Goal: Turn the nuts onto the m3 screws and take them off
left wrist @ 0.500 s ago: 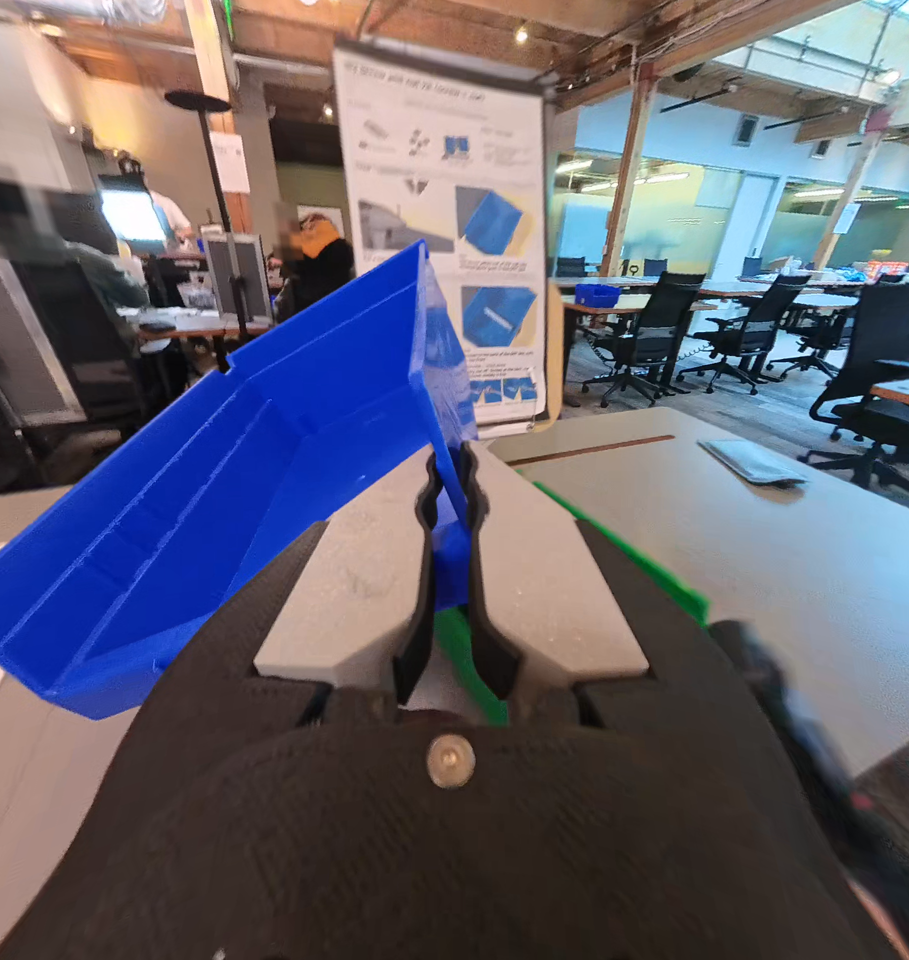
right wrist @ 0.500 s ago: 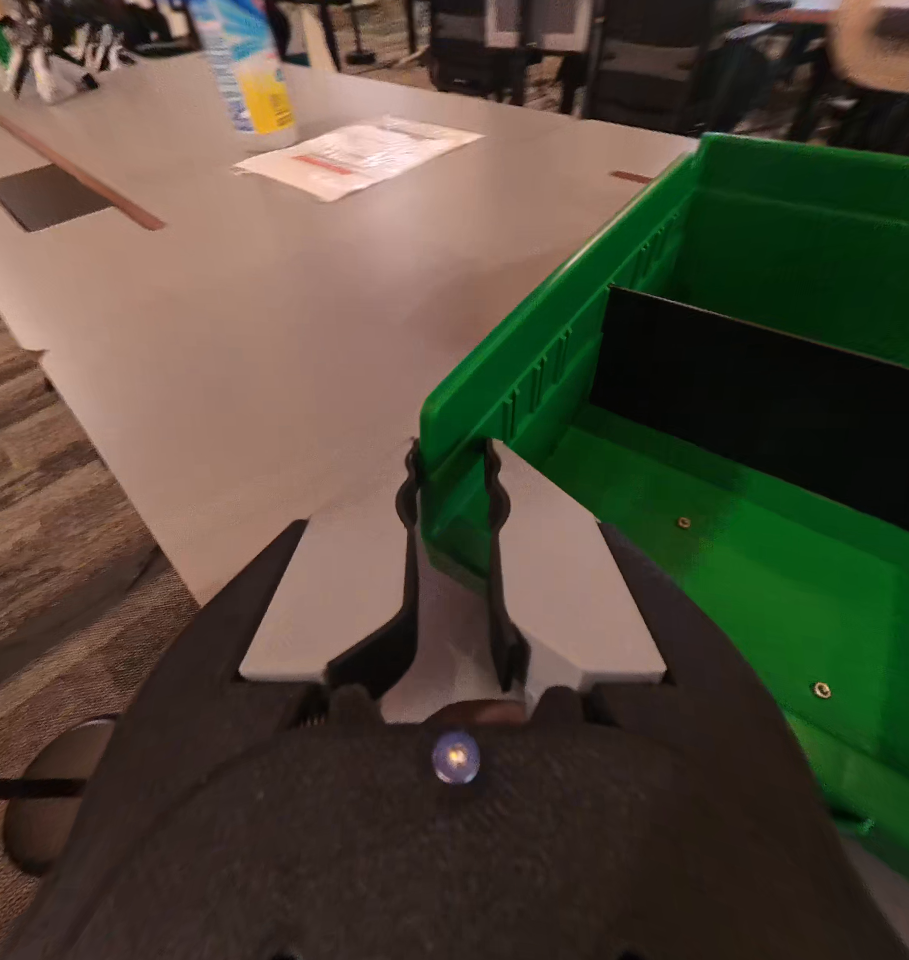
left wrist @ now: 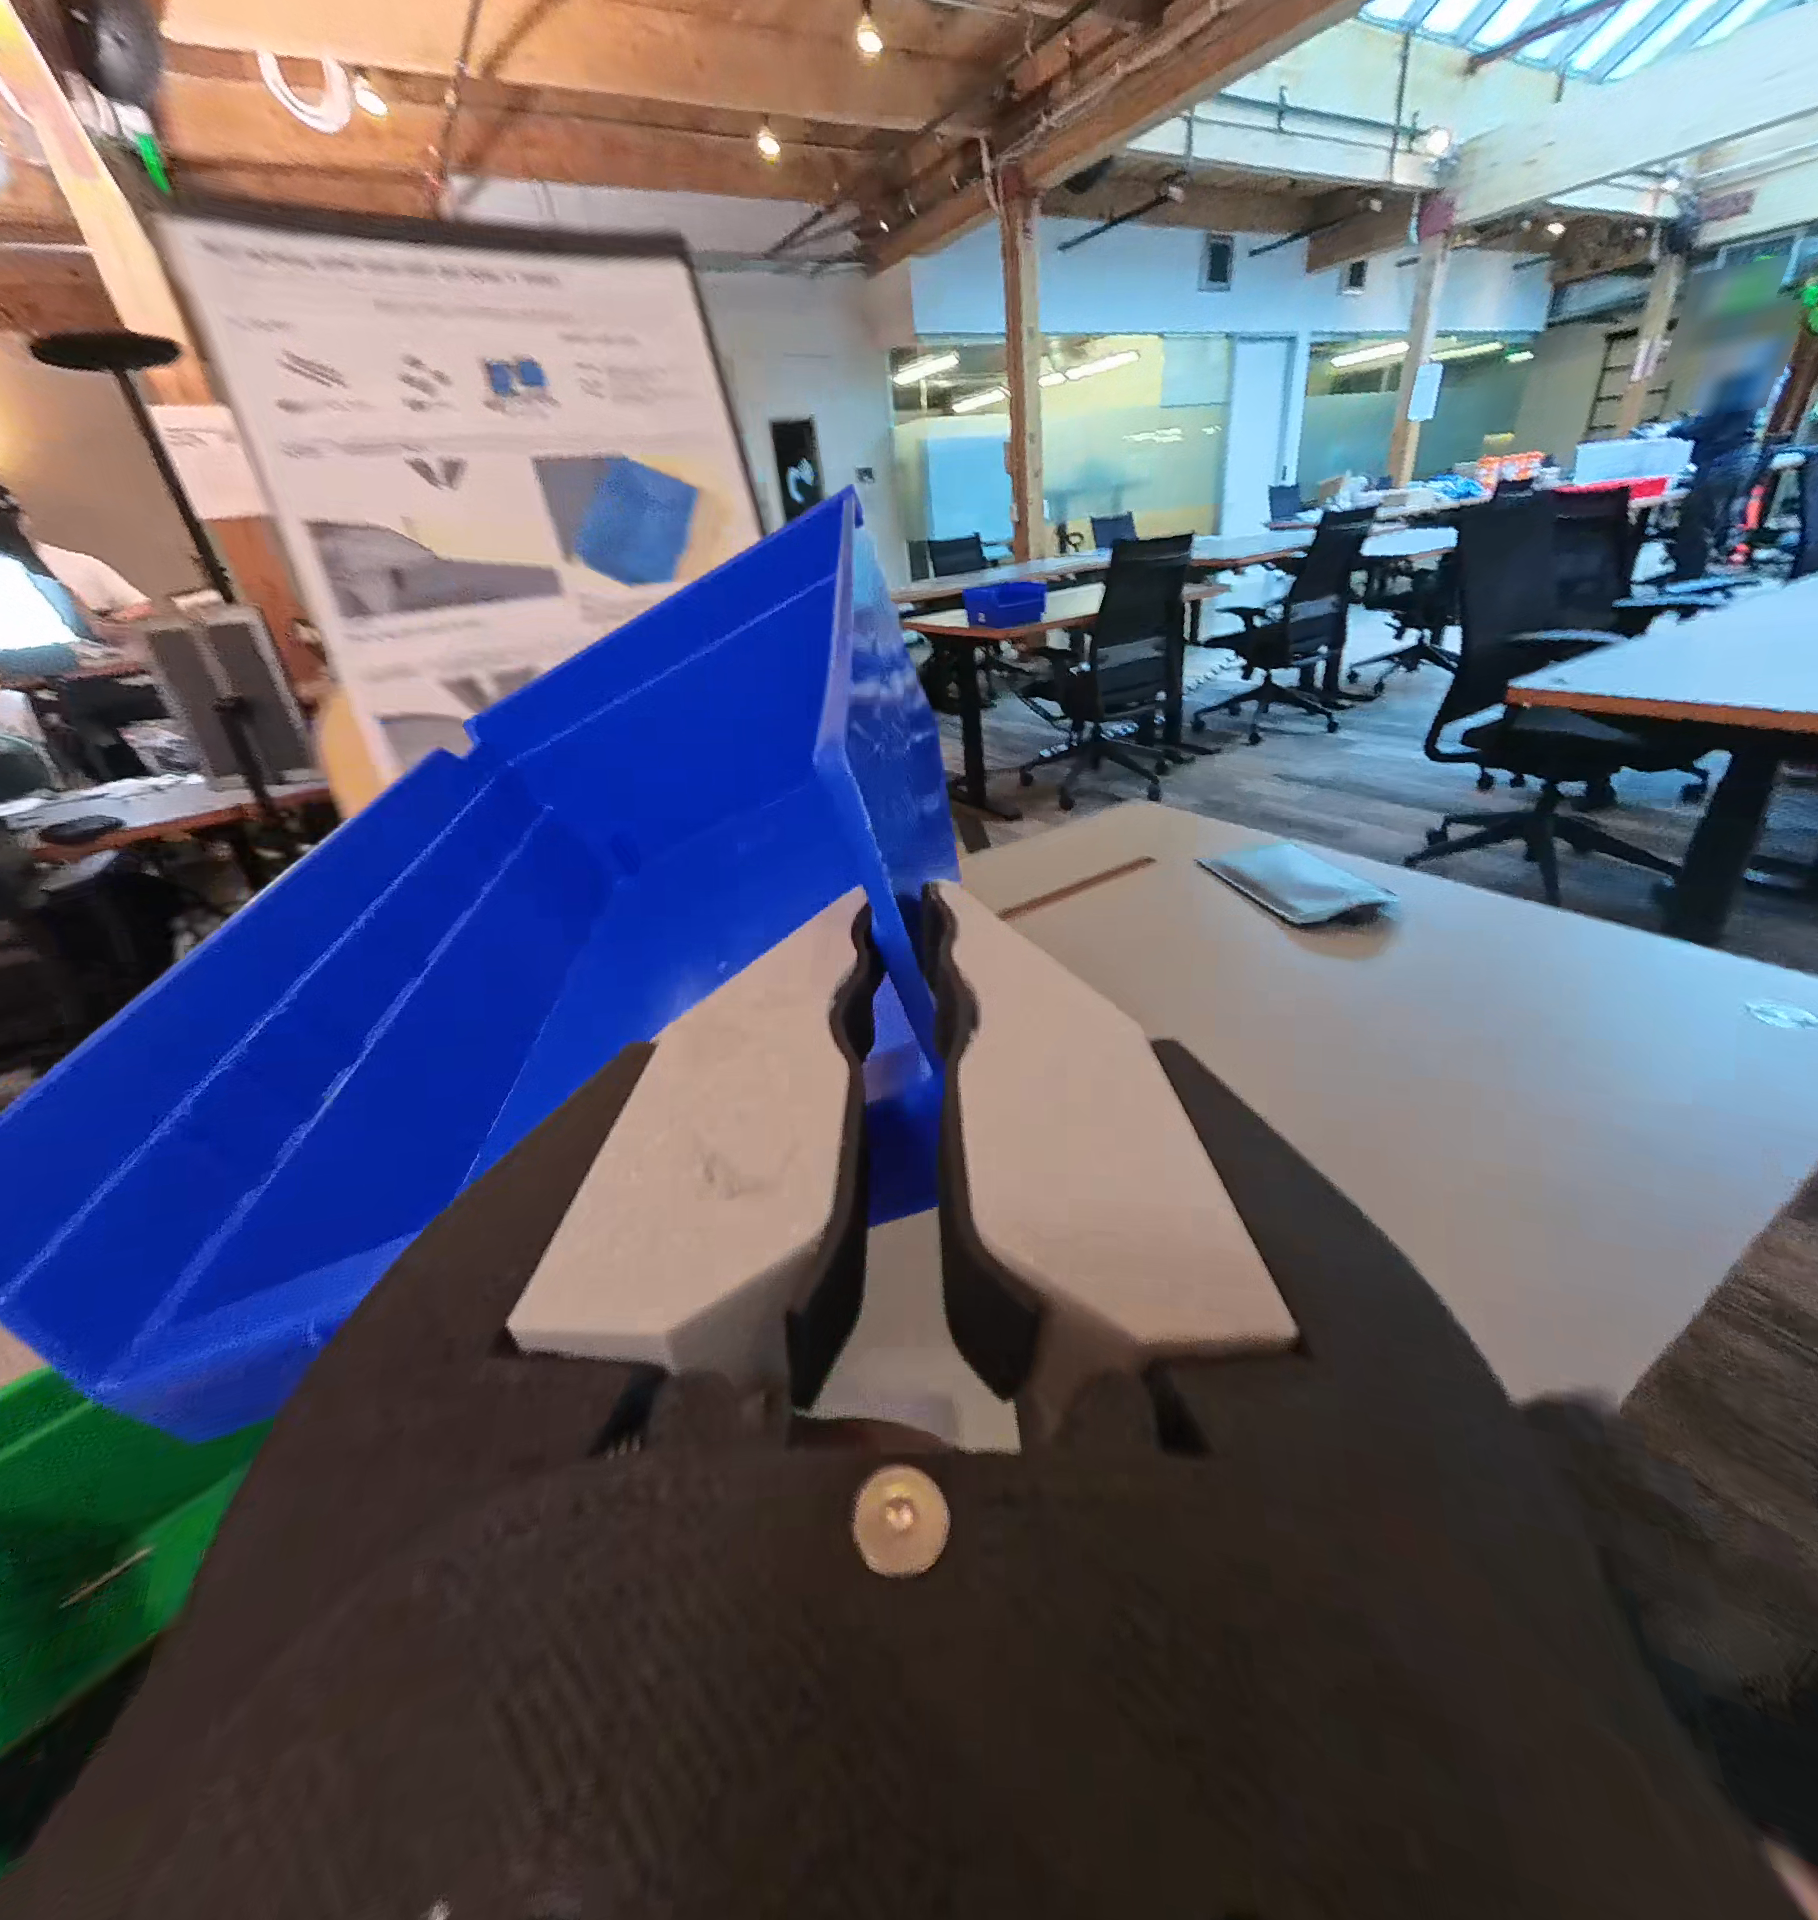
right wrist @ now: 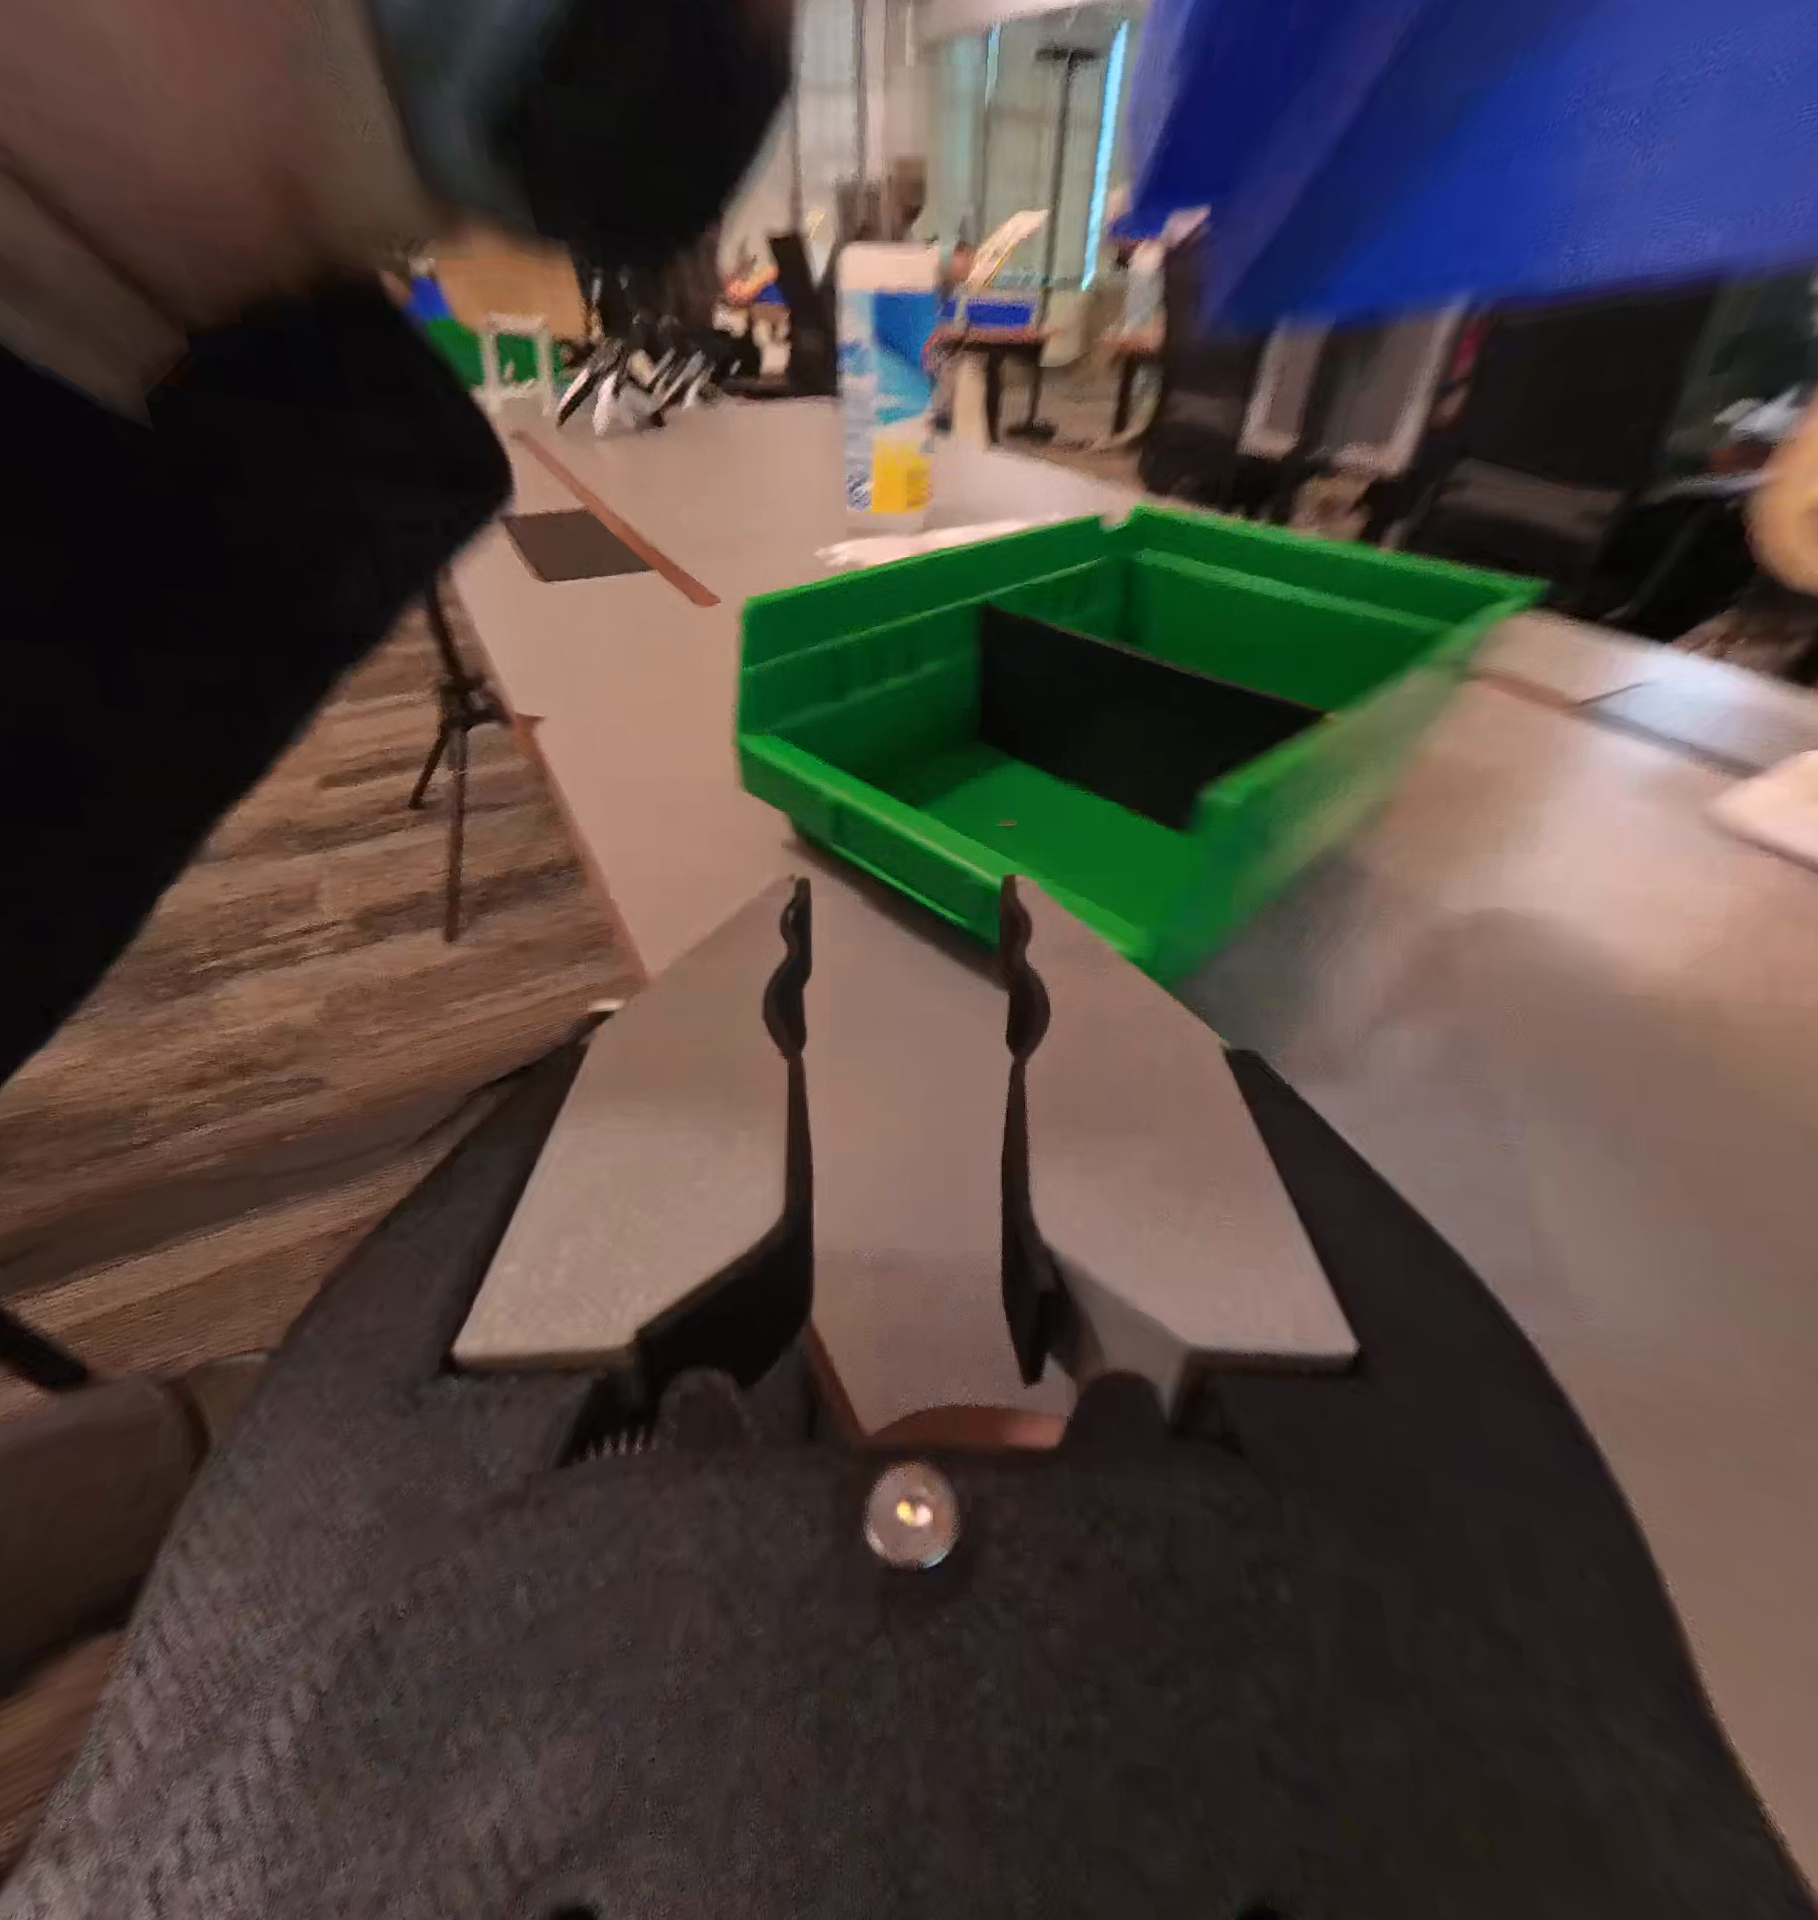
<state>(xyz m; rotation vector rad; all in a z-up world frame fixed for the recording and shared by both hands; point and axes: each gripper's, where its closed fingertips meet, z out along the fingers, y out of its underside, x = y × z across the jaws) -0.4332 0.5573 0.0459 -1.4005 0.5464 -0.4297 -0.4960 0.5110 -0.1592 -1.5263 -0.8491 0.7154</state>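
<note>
My left gripper is shut on the side wall of a blue plastic bin and holds it tilted in the air above the table. The blue bin also shows blurred at the top right of the right wrist view. A green bin with a black divider stands on the grey table; a small brass-coloured piece lies on its floor. The green bin also shows at the lower left of the left wrist view. My right gripper is open and empty, a short way in front of the green bin.
A white canister stands behind the green bin, with a dark mat to its left. A person's dark sleeve fills the upper left. A poster board stands behind the blue bin. A flat grey pouch lies on the table. The gap from one gripper's tips to the other's is roughly 20 centimetres.
My right gripper has let go of the green bin's front corner, opened and pulled back from it. My left gripper has swung, still holding the tilted blue bin; the green bin now shows lower left.
</note>
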